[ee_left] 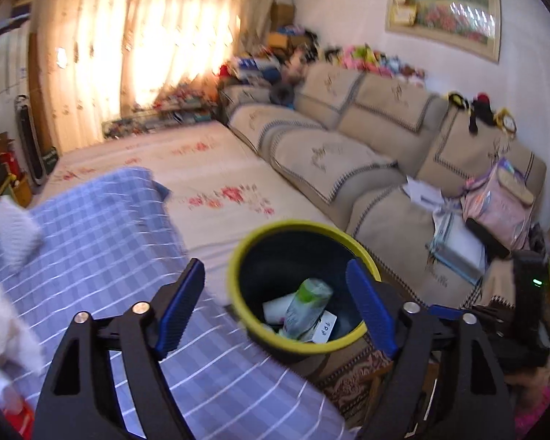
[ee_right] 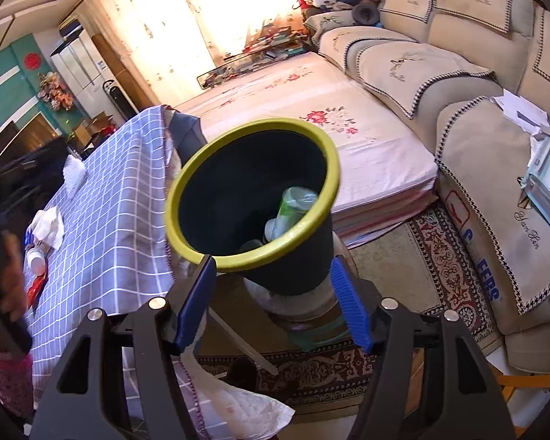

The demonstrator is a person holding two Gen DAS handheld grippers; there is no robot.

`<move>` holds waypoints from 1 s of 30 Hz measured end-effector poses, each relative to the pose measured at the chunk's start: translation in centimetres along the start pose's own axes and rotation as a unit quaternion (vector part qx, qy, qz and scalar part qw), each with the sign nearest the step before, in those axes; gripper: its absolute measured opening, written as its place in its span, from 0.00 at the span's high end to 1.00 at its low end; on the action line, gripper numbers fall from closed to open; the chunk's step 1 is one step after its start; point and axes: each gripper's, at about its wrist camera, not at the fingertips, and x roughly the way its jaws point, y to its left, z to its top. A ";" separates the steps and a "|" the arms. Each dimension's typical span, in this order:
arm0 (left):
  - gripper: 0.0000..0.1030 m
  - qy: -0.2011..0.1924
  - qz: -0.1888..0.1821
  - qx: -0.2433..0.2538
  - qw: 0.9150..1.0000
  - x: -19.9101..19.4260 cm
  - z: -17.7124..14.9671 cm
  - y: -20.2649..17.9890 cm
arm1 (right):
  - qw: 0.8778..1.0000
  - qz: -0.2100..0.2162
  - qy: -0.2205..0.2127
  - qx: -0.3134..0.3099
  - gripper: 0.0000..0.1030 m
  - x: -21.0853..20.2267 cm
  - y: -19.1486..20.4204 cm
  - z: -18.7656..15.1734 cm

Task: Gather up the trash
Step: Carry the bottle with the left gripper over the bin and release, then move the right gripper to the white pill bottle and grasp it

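A black trash bin with a yellow-green rim (ee_left: 238, 253) (ee_right: 187, 176) stands beside the table. Inside lie a crumpled green-and-white bottle (ee_left: 306, 308) (ee_right: 293, 201) and white paper scraps (ee_left: 275, 310). My left gripper (ee_left: 275, 308) is open and empty, above the table edge next to the bin. My right gripper (ee_right: 271, 300) is open and empty, just in front of the bin's wall. On the blue checked tablecloth (ee_right: 106, 220) lie crumpled white tissues (ee_right: 49, 225) (ee_left: 13, 233), a small white bottle (ee_right: 36, 258) and a red wrapper (ee_right: 36, 286).
A beige sofa (ee_left: 348, 154) (ee_right: 440, 73) with papers and a pink bag (ee_left: 498, 201) runs along the right. A floral mattress (ee_right: 311, 110) lies on the floor. A patterned rug (ee_right: 440, 256) is underfoot. The bin rests on a round stool (ee_right: 304, 311).
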 end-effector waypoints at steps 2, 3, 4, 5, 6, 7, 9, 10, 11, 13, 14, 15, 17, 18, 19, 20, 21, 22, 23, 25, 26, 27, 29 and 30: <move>0.18 -0.018 0.012 -0.010 1.000 -3.3 -0.6 1.5 | 1.000 0.007 0.002 -0.010 0.39 0.1 1.0 0.1; 0.17 -0.026 0.019 -0.016 0.999 -4.7 -1.0 2.2 | 1.000 0.010 0.003 -0.016 0.39 0.2 1.7 0.1; 0.15 -0.038 0.032 -0.026 0.998 -6.8 -1.7 3.3 | 1.000 0.015 0.005 -0.023 0.39 0.4 2.4 0.2; 0.13 -0.048 0.043 -0.036 0.997 -8.7 -2.3 4.4 | 0.999 0.022 0.007 -0.033 0.39 0.7 3.3 0.2; 0.13 -0.058 0.056 -0.049 0.996 -10.5 -3.0 5.6 | 0.999 0.029 0.010 -0.042 0.39 0.9 4.3 0.1; 0.12 -0.068 0.072 -0.064 0.993 -12.5 -3.8 6.9 | 0.998 0.034 0.013 -0.050 0.39 1.2 5.1 0.2; 0.11 -0.083 0.104 -0.088 0.987 -15.7 -5.5 9.1 | 0.996 0.050 0.020 -0.071 0.39 1.9 7.6 0.3; 0.11 -0.090 0.127 -0.099 0.983 -17.5 -6.6 10.3 | 0.994 0.060 0.024 -0.084 0.39 2.4 9.0 0.4; 0.11 -0.094 0.147 -0.108 0.979 -19.1 -7.6 11.3 | 0.992 0.070 0.029 -0.098 0.39 2.9 10.5 0.4; 0.10 -0.093 0.192 -0.123 0.969 -21.9 -10.0 13.1 | 0.988 0.086 0.038 -0.121 0.39 3.7 13.3 0.5; 0.10 -0.089 0.209 -0.129 0.965 -22.9 -10.9 13.9 | 0.985 0.098 0.045 -0.138 0.39 4.4 15.2 0.5; 0.10 -0.084 0.231 -0.138 0.960 -24.1 -12.1 14.8 | 0.982 0.106 0.049 -0.150 0.39 4.8 16.6 0.5; 0.10 -0.077 0.251 -0.154 0.953 -25.7 -14.0 16.4 | 0.974 0.126 0.058 -0.179 0.39 5.6 20.0 0.3; 0.10 -0.073 0.261 -0.166 0.948 -26.7 -15.1 17.3 | 0.969 0.138 0.062 -0.197 0.39 5.9 22.0 0.1; 0.10 -0.072 0.267 -0.174 0.945 -27.3 -15.8 18.0 | 0.963 0.151 0.064 -0.213 0.39 6.2 24.1 0.0; 0.10 -0.072 0.272 -0.182 0.942 -27.8 -16.4 18.5 | 0.957 0.166 0.066 -0.229 0.39 6.4 26.1 -0.2; 0.10 -0.073 0.276 -0.192 0.939 -28.5 -17.2 19.2 | 0.952 0.178 0.068 -0.241 0.39 6.5 27.7 -0.3; 0.10 -0.074 0.277 -0.199 0.937 -28.9 -17.7 19.8 | 0.945 0.190 0.071 -0.255 0.39 6.7 29.6 -0.4; 0.10 -0.075 0.278 -0.202 0.936 -28.9 -18.2 19.9 | 0.937 0.204 0.076 -0.274 0.39 7.0 31.8 -0.7; 0.10 -0.077 0.278 -0.210 0.934 -29.3 -18.8 20.8 | 0.924 0.221 0.080 -0.301 0.39 7.5 34.9 -1.2; 0.10 -0.076 0.277 -0.211 0.934 -28.9 -18.7 20.6 | 0.917 0.228 0.083 -0.317 0.39 7.9 36.8 -1.5; 0.10 -0.077 0.273 -0.212 0.935 -29.1 -19.0 20.9 | 0.912 0.231 0.085 -0.328 0.39 8.2 38.0 -1.9; 0.10 -0.078 0.268 -0.213 0.936 -28.8 -18.8 20.7 | 0.901 0.235 0.086 -0.354 0.39 9.2 40.5 -2.4; 0.10 -0.077 0.264 -0.214 0.937 -28.8 -19.0 20.9 | 0.899 0.233 0.088 -0.362 0.39 9.8 41.3 -2.5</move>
